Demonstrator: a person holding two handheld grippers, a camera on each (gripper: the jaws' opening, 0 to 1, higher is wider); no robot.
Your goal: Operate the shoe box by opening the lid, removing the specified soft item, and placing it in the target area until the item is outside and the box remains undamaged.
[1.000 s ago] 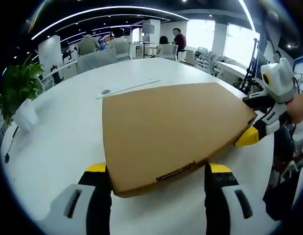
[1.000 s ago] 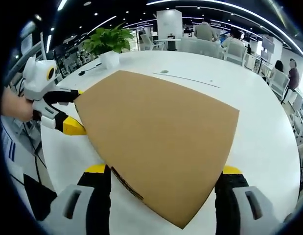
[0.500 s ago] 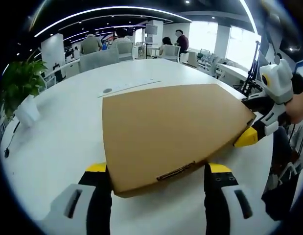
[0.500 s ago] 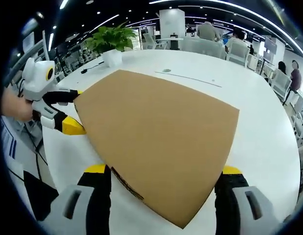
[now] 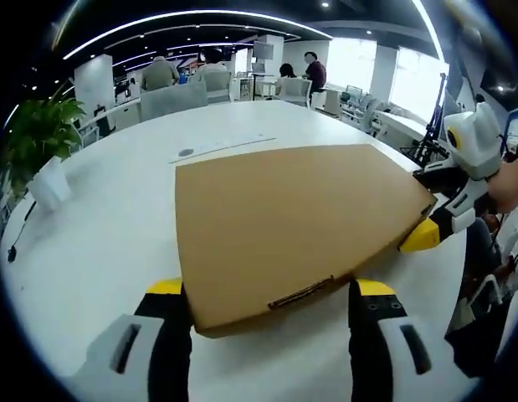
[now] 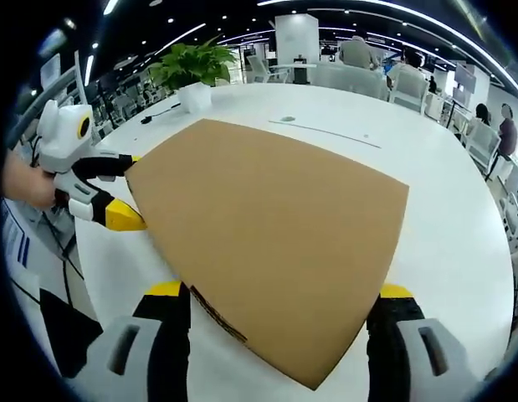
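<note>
We see both grippers spread wide, each straddling one corner of the shoe box (lid down): left gripper, right gripper at 6 o'clock.

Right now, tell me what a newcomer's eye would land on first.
A big brown shoe box, lid shut, lies flat on the round white table. The left tongs and the right tongs each straddle a near edge of it. A potted plant stands at the table's far rim.
</note>
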